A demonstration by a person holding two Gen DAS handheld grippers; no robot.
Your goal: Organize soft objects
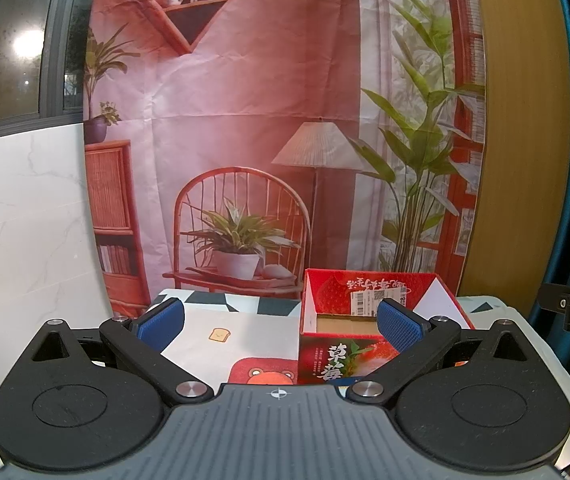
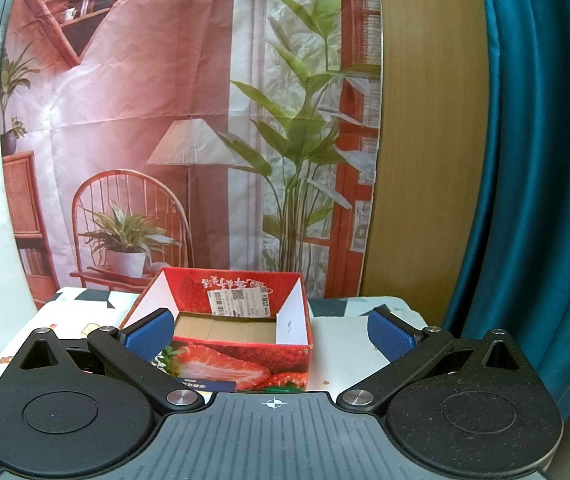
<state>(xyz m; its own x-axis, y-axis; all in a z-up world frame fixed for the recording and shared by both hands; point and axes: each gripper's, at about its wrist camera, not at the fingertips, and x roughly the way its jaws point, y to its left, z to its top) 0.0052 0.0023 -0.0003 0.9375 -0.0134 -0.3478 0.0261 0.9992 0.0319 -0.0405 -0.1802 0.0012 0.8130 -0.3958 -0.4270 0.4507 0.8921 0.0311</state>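
Nearest in each view are the grippers: the left gripper (image 1: 281, 324) has its blue fingers (image 1: 161, 322) spread wide with nothing between them, and the right gripper (image 2: 271, 334) is spread just as wide and also holds nothing. Just beyond them stands a red strawberry box (image 2: 221, 336), open at the top, upright on the table; its brown cardboard floor (image 2: 225, 330) shows bare, and a white shipping label (image 2: 239, 300) is stuck to the inside of its far wall. No soft object shows in either view. In the left view the box (image 1: 365, 320) sits to the right of centre, with a red bear picture (image 1: 265, 372) on the tablecloth just beside its near left corner. The tablecloth (image 1: 225, 340) is white with small toast prints and dark checks at its far edge. Behind the table hangs a printed backdrop (image 2: 145, 120) showing a chair, lamp and plants, with a wooden panel (image 2: 421, 140) and a teal curtain (image 2: 533, 160) to its right, and a window (image 1: 13, 40) to its left
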